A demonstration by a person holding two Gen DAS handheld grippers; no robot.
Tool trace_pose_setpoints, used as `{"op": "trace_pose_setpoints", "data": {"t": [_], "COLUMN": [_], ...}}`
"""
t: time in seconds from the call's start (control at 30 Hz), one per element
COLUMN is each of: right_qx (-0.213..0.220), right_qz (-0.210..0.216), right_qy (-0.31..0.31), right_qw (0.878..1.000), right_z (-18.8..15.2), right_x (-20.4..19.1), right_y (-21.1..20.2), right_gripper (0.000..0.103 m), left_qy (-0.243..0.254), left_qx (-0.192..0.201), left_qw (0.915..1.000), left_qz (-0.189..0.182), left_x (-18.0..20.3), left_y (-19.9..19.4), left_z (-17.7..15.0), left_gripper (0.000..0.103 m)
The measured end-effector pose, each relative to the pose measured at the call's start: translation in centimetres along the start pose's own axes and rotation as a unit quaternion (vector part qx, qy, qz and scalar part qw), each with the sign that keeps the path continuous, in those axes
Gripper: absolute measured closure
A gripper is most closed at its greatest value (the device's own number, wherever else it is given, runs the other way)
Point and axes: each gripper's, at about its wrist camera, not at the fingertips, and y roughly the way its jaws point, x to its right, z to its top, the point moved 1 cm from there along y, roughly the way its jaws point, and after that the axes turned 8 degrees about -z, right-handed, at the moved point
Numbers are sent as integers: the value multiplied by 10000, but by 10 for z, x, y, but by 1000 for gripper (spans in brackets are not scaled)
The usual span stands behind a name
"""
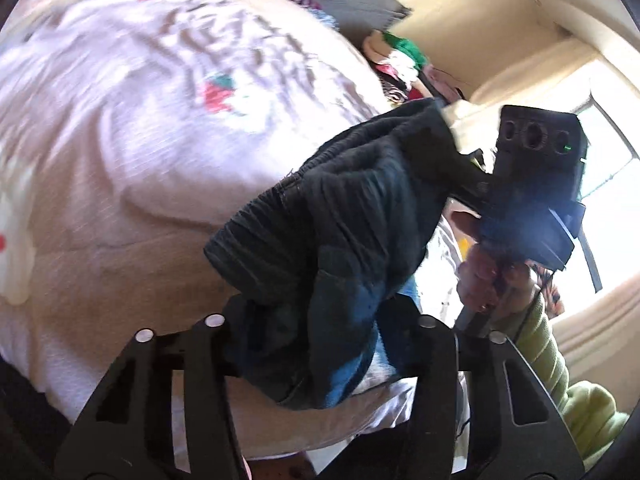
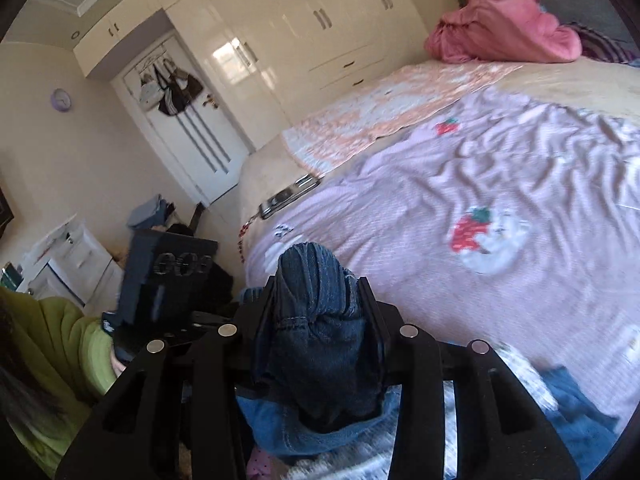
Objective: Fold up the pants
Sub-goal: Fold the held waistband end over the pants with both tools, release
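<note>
The pants are dark blue denim. In the left wrist view a bunched dark fold of the pants (image 1: 344,208) rises from between my left gripper's fingers; my left gripper (image 1: 320,320) is shut on it, held above the bed. The right gripper unit (image 1: 536,168) shows beyond the cloth at right. In the right wrist view my right gripper (image 2: 318,300) is shut on a bunched end of the pants (image 2: 316,312), with lighter denim (image 2: 272,420) hanging below. The left gripper unit (image 2: 168,276) is close at the left.
A bed with a pink strawberry-print cover (image 2: 460,184) fills the right. A pink bundle of cloth (image 2: 504,28) lies at its far end. A small dark flat object (image 2: 288,196) lies at the bed edge. White wardrobes (image 2: 304,28) and a door (image 2: 188,128) stand behind.
</note>
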Motion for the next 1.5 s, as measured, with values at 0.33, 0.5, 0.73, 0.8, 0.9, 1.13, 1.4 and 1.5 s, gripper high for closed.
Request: {"op": "trace_pose_setpoints", "data": {"t": [0.33, 0.5, 0.73, 0.8, 0.9, 1.13, 1.4, 1.5], "right_qx": [404, 659, 582, 474, 387, 580, 113, -55], "right_qz": [-272, -455, -1354, -1596, -1751, -1638, -1747, -1768], "right_qy": [362, 727, 1230, 1301, 1259, 1048, 389, 129], "right_qw": [9982, 9941, 9814, 9774, 9757, 9792, 9838, 9841], "right_z": [-39, -65, -109, -118, -128, -138, -151, -153], "right_x": [35, 52, 63, 63, 55, 24, -26, -37], "right_y": [-57, -87, -114, -114, -113, -124, -107, -95], "right_gripper": [63, 51, 39, 38, 38, 36, 36, 37], "left_qy": [855, 1126, 1423, 1544, 1450, 1737, 1751, 1881], "left_qx": [-176, -338, -1118, -1318, -1443, -715, -671, -879], "left_qw": [9957, 9930, 9830, 9790, 9787, 9821, 9795, 9750], "left_qz": [300, 102, -301, -163, -174, 133, 730, 794], "left_x": [61, 75, 93, 93, 87, 90, 71, 71], "left_y": [38, 53, 98, 111, 115, 56, 76, 94], "left_z": [-10, -24, -57, -67, -72, -40, 13, 20], "left_gripper": [63, 59, 59, 57, 57, 49, 50, 58]}}
